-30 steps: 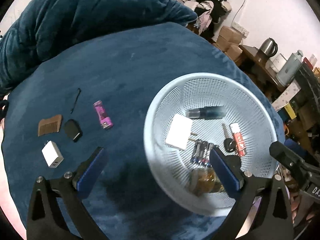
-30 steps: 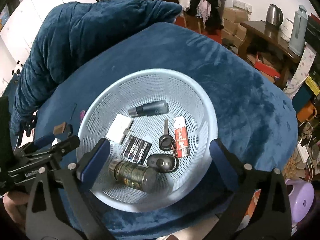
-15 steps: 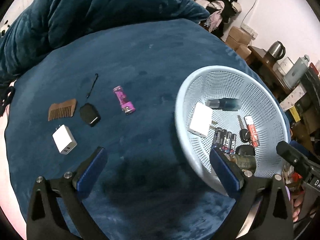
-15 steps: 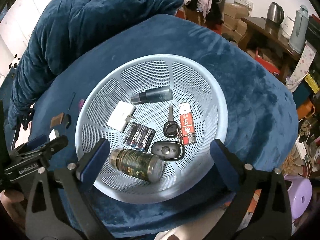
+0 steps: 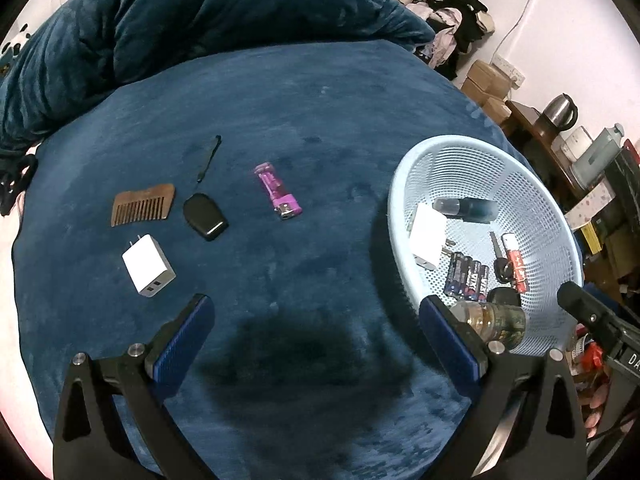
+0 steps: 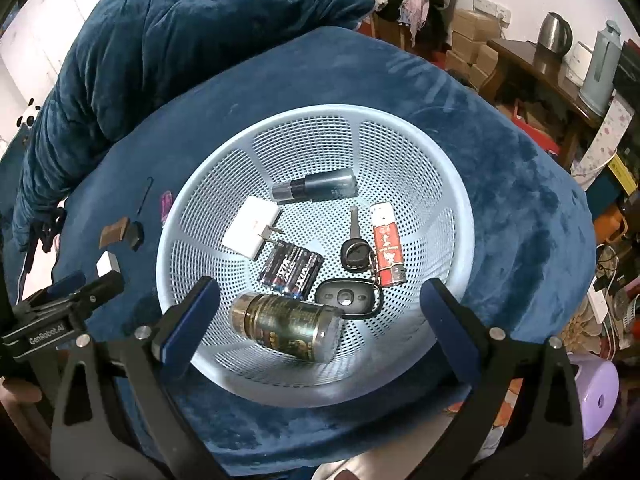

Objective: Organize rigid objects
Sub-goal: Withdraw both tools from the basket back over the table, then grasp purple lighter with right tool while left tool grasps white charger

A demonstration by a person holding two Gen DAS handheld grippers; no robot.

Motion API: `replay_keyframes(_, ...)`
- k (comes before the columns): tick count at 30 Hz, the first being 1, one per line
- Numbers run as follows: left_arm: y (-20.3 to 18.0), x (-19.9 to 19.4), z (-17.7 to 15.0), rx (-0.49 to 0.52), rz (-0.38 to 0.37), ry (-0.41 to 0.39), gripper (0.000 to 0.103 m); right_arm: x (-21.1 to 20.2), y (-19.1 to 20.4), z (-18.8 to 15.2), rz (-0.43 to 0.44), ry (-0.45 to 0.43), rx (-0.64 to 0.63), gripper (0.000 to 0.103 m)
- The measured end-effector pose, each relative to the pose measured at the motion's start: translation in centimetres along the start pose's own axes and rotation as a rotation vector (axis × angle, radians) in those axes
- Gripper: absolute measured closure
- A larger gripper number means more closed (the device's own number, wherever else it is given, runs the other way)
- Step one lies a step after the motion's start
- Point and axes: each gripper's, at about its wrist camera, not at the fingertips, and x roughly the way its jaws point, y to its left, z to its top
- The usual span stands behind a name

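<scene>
A pale blue mesh basket (image 6: pixel 208 208) (image 5: pixel 532 184) sits on the blue blanket. It holds a white charger (image 6: pixel 250 232), batteries (image 6: pixel 290 266), a dark tube (image 6: pixel 316 186), a key (image 6: pixel 354 250), a red lighter (image 6: pixel 386 250), a black key fob (image 6: pixel 346 298) and a metal can (image 6: pixel 286 326). On the blanket to its left lie a pink lighter (image 5: pixel 278 190), a black fob (image 5: pixel 205 216), a wooden comb (image 5: pixel 143 204) and a white charger (image 5: pixel 148 265). My left gripper (image 5: pixel 316 336) is open and empty above the blanket. My right gripper (image 6: pixel 320 320) is open and empty above the basket.
A bunched blue quilt (image 5: pixel 180 16) lies at the back. A side table with a kettle (image 6: pixel 554 38) and thermos (image 6: pixel 600 68) stands to the right, with cardboard boxes (image 6: pixel 472 40) beside it. A purple stool (image 6: pixel 596 396) is on the floor at right.
My left gripper has swung left, away from the basket toward the loose items on the blanket. My right gripper has stayed open over the basket, drawing slightly closer.
</scene>
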Motion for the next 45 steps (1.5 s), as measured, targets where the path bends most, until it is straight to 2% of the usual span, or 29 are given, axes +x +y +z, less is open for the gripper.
replay_keyframes(15,2.6,0.2,-0.7,-0.044,-0.01,0.008,0.0,0.6,2.3,0.0,-0.007,0.015,-0.035,0.0)
replay_keyframes(23,5.9,0.7,-1.3,-0.097,0.001,0.016,0.001,1.7,4.5,0.1,0.004,0.029,-0.077,0.0)
replay_keyframes(29,9.1,1.0,-1.7,-0.159,-0.021,0.035,0.001,2.6,6.5,0.4,0.012,0.043,-0.114,0.0)
replay_keyframes(40,14.8,2.0,-2.8,-0.29,0.006,0.033,0.001,4.1,11.7,1.6,0.077,0.052,-0.213,0.0)
replay_keyframes(45,16.9,2.4,-2.5,-0.32,0.008,0.017,0.001,5.2,15.1,2.6,0.149,0.055,-0.282,0.0)
